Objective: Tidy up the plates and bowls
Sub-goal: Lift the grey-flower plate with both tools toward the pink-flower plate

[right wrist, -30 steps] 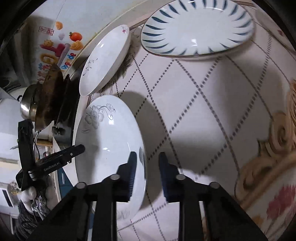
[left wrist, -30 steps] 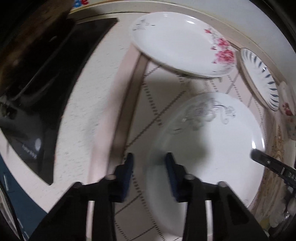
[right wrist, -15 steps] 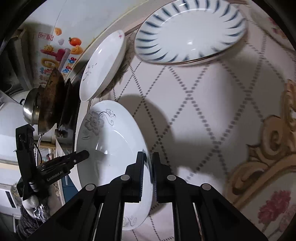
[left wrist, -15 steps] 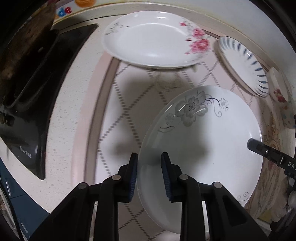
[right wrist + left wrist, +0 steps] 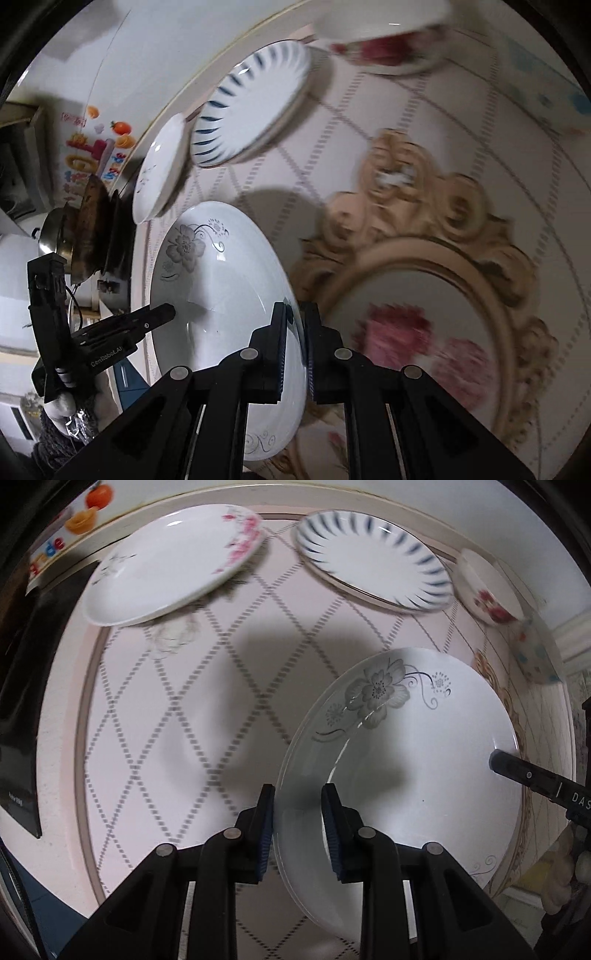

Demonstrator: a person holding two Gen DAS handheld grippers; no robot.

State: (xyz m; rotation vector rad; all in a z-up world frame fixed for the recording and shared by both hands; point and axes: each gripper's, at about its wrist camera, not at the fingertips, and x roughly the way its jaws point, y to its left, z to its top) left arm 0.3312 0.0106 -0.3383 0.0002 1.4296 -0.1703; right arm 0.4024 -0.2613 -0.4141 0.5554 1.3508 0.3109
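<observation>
I note my left gripper (image 5: pixel 297 823) and right gripper (image 5: pixel 295 343) each clamped on opposite rims of the grey-flowered plate (image 5: pixel 406 760), held tilted above the patterned table (image 5: pixel 207 709), pink-flowered plate (image 5: pixel 170 561) and blue-striped plate (image 5: pixel 373 557) beyond.

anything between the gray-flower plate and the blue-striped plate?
Nothing: only bare tablecloth separates the gray-flower plate from the blue-striped plate, clearest in the left wrist view.
</observation>
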